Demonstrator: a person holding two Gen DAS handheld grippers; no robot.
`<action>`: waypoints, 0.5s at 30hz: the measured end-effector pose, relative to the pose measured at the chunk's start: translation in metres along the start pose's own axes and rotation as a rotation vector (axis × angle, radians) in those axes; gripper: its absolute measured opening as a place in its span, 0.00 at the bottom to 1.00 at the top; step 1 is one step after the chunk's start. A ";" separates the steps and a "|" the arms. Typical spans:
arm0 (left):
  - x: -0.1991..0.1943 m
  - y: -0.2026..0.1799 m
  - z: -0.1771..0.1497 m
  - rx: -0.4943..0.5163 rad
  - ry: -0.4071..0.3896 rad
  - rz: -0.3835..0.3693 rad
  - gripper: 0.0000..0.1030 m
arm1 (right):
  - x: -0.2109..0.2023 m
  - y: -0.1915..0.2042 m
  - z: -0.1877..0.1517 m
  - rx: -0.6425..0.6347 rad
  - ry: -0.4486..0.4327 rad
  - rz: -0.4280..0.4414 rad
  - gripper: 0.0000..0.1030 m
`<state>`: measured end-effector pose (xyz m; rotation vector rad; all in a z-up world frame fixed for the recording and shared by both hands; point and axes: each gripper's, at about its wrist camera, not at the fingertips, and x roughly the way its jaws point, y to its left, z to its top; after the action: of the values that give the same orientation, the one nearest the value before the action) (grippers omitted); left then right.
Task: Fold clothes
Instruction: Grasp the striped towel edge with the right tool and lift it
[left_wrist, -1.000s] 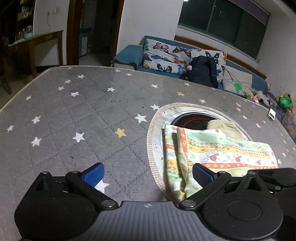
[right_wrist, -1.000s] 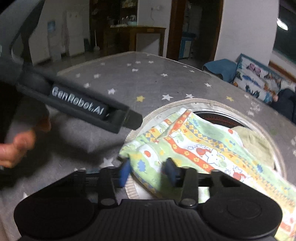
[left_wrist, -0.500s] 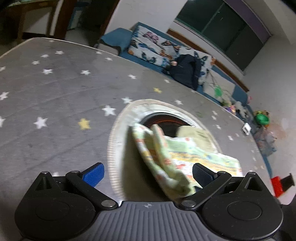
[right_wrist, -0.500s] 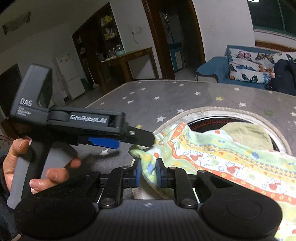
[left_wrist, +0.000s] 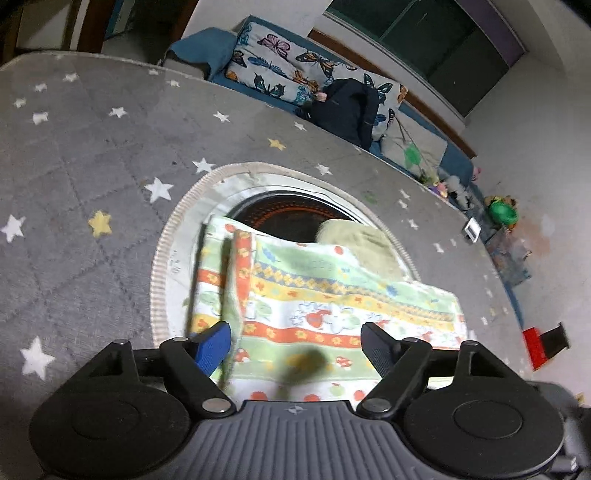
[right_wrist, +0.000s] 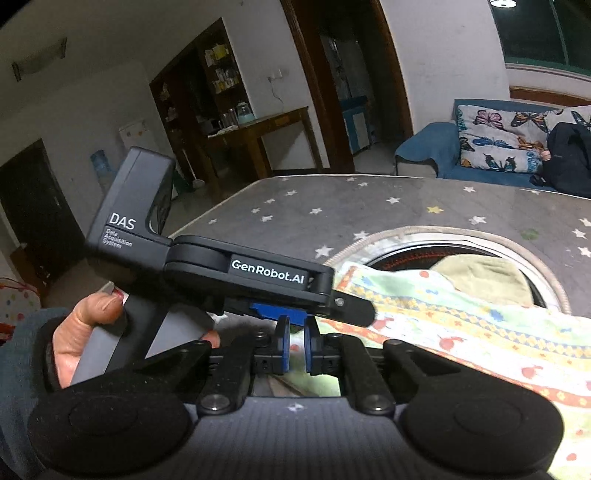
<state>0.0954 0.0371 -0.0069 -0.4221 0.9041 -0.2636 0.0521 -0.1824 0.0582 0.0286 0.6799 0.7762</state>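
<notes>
**Patterned cloth folded over the table's round opening, both grippers at its near edge**

The grey star-print table (left_wrist: 92, 155) has a round opening with a beige ribbed rim (left_wrist: 157, 273). Across it lies the patterned cloth (left_wrist: 332, 295), folded into a long band whose stripes run left to right in the left wrist view, one end doubled over at the left. An olive cloth (left_wrist: 354, 240) lies behind it.

Only the left wrist view shows the left gripper (left_wrist: 295, 341) spread wide, hovering above the cloth's near edge. Only the right wrist view shows that gripper from outside, held in the person's left hand (right_wrist: 85, 332), and the right gripper (right_wrist: 297, 345) narrowed to a small gap; whether fabric is pinched there I cannot tell.
</notes>
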 end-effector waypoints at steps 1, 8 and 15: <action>-0.002 0.000 -0.001 0.006 -0.010 0.011 0.77 | -0.002 -0.003 -0.001 0.002 0.002 -0.008 0.08; -0.031 0.010 0.006 0.008 -0.100 0.043 0.86 | 0.002 -0.004 -0.007 -0.038 0.033 -0.032 0.45; -0.046 0.033 0.009 -0.033 -0.123 0.091 0.87 | 0.043 0.028 -0.013 -0.214 0.093 0.003 0.51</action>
<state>0.0772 0.0863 0.0154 -0.4221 0.8055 -0.1382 0.0484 -0.1370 0.0318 -0.2026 0.6813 0.8534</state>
